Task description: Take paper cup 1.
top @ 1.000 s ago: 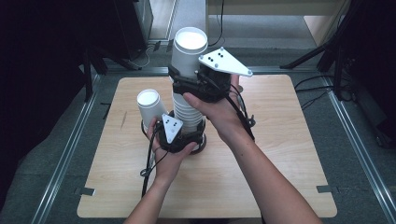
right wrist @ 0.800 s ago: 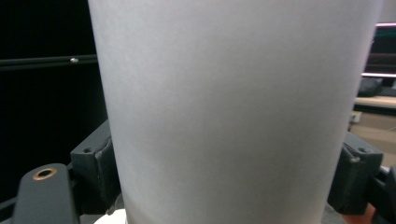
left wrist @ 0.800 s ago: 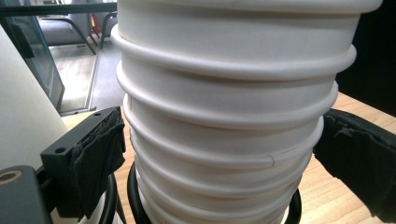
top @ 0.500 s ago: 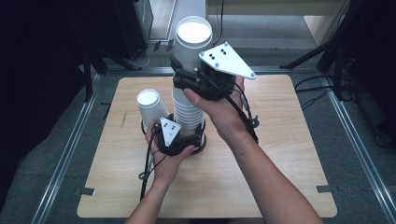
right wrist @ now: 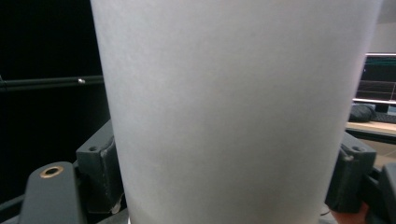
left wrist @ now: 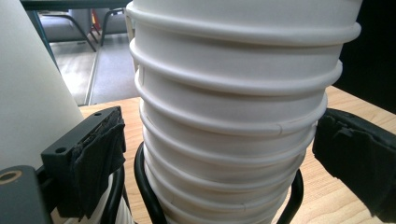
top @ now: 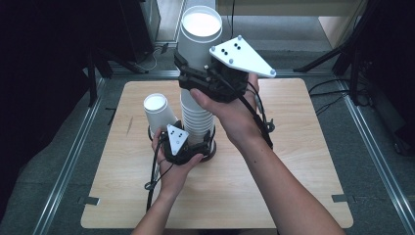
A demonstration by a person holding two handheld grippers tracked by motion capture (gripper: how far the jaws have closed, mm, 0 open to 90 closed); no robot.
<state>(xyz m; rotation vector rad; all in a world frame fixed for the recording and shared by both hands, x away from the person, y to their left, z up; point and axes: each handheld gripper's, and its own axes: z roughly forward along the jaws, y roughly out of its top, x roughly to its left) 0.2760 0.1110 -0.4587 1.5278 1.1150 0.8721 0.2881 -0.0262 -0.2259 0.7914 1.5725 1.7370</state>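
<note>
A tall stack of white paper cups [top: 195,115] stands on the wooden table [top: 293,161] in a black ring holder [top: 208,154]. My left gripper [top: 192,145] is low at the stack's base; in the left gripper view the stack [left wrist: 229,121] sits between its pads [left wrist: 100,158], held. My right gripper [top: 199,79], with its grey plate, holds the top cup [top: 198,34] raised above the stack. Its jaws have just been closing on this cup [right wrist: 233,107], and the pads [right wrist: 100,170] press its sides.
A single white cup [top: 159,113] stands upright just left of the stack, close beside my left gripper [left wrist: 224,158]. Metal rails [top: 73,156] run along the table's sides. Dark equipment and cables [top: 337,83] lie beyond the far edge.
My right gripper has risen with the top cup, drawing it higher out of the stack. The left gripper and the stack have stayed put.
</note>
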